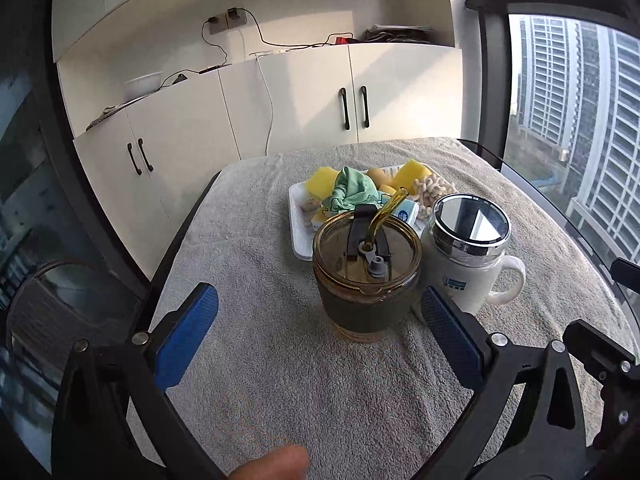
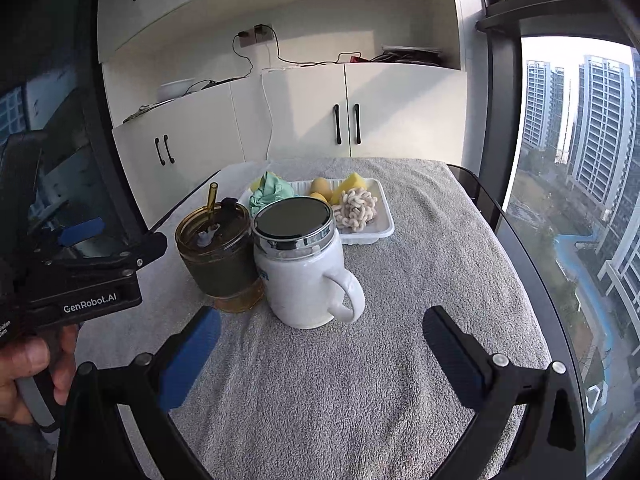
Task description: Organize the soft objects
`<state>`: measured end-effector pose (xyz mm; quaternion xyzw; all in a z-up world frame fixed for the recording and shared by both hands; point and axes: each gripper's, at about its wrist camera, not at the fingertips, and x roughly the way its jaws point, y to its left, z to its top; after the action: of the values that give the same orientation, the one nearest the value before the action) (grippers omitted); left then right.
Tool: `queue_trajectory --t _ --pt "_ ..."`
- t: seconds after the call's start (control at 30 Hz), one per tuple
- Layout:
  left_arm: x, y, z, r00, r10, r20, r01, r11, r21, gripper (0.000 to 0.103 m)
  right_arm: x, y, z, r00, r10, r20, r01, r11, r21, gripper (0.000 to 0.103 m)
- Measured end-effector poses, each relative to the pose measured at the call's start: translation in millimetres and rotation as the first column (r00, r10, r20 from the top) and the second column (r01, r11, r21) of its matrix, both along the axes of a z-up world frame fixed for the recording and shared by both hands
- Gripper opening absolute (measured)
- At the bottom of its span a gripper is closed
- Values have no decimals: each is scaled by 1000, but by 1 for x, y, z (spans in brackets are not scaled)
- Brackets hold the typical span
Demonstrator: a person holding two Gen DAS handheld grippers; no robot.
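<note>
A white tray (image 1: 298, 224) (image 2: 382, 216) at the far middle of the table holds soft objects: yellow sponges (image 1: 321, 182) (image 2: 351, 185), a crumpled green cloth (image 1: 352, 190) (image 2: 270, 192), a cream knotted rope toy (image 1: 432, 192) (image 2: 356, 208) and a small blue-and-white pack (image 1: 404, 210). My left gripper (image 1: 320, 312) is open and empty, just short of an amber glass tumbler (image 1: 366, 280) (image 2: 220, 256) with a straw. My right gripper (image 2: 322, 334) is open and empty, in front of a white lidded mug (image 2: 298, 268) (image 1: 468, 256).
A grey towel (image 1: 280, 380) (image 2: 400, 320) covers the table. The tumbler and the mug stand side by side between the grippers and the tray. White cabinets (image 1: 280, 92) stand behind the table; a window (image 2: 580, 160) runs along the right. The left gripper's body (image 2: 88, 276) shows at left in the right wrist view.
</note>
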<state>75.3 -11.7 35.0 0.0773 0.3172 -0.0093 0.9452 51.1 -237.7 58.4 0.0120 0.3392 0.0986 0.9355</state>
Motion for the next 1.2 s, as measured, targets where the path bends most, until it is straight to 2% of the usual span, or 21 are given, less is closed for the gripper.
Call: queue_trajectory --t 0.1,0.4,0.77,1.2 --pt "2 -3 -8 1000 -3 -22 3 1000 -9 103 -1 4 0 1000 -13 9 13 999 -34 103" --pt "11 -1 -14 999 22 -50 -25 998 -52 103 6 5 -8 998 -62 -1 62 997 -42 103" --pt "13 0 -18 997 46 -63 -50 997 -64 103 9 14 -13 997 -73 0 73 995 -62 103" --pt "11 1 -18 996 47 -72 -55 993 -107 103 16 13 -11 985 -159 68 164 984 -71 103"
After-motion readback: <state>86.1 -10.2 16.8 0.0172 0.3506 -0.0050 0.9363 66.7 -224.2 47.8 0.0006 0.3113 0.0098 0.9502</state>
